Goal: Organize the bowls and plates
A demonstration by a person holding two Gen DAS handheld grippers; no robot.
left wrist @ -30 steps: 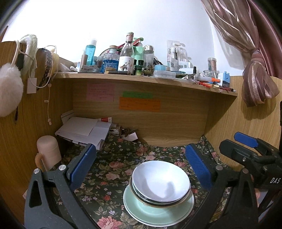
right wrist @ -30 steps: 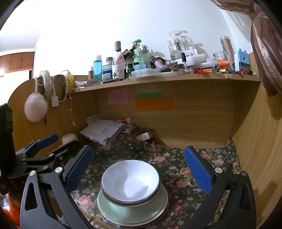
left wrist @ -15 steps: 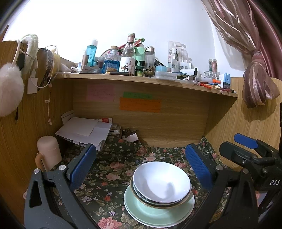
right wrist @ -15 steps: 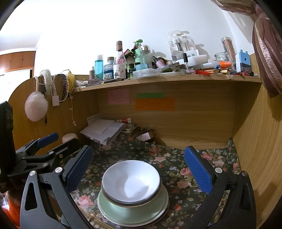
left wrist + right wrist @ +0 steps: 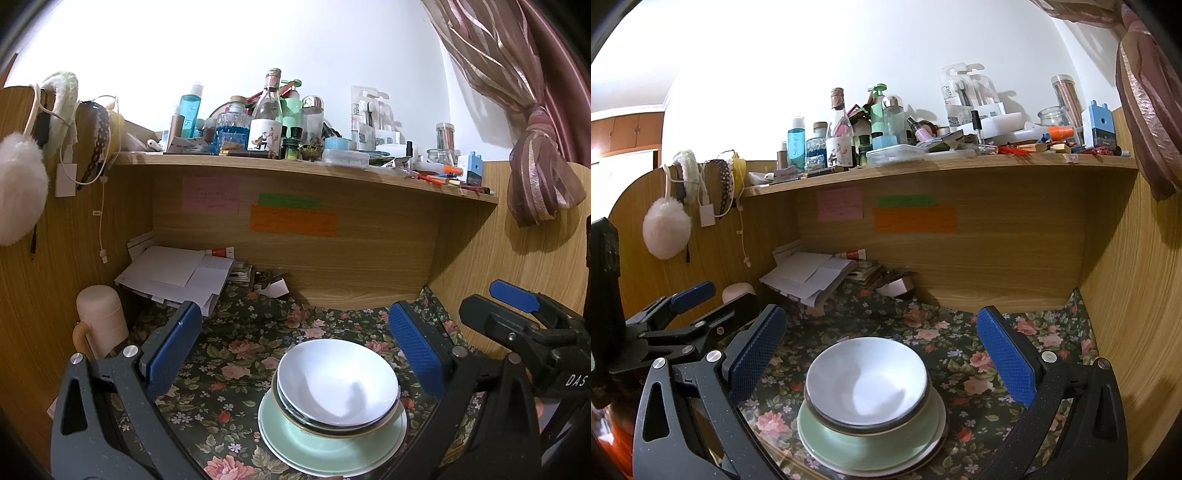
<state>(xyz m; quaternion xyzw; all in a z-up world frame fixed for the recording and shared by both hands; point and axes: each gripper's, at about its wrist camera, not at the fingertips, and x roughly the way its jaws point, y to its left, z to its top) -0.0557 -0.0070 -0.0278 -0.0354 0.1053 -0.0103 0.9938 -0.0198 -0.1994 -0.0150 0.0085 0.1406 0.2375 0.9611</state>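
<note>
A stack of dishes stands on the floral desk mat: a white bowl (image 5: 338,380) on top, nested in other bowls, over a pale green plate (image 5: 332,443). In the right wrist view the white bowl (image 5: 866,386) and green plate (image 5: 864,441) sit low in the middle. My left gripper (image 5: 293,354) is open and empty, a little back from and above the stack. My right gripper (image 5: 879,354) is open and empty, also back from the stack. Each gripper shows in the other's view: the right gripper (image 5: 532,325) at the right, the left gripper (image 5: 683,317) at the left.
A wooden desk alcove with side walls (image 5: 1130,295) and a cluttered shelf of bottles (image 5: 266,122) above. A pile of papers (image 5: 177,277) lies at the back left. A cream cylinder (image 5: 99,314) stands by the left wall. A curtain (image 5: 532,147) hangs at right.
Both views have shifted very slightly; the dish stack has not moved and both grippers stay open.
</note>
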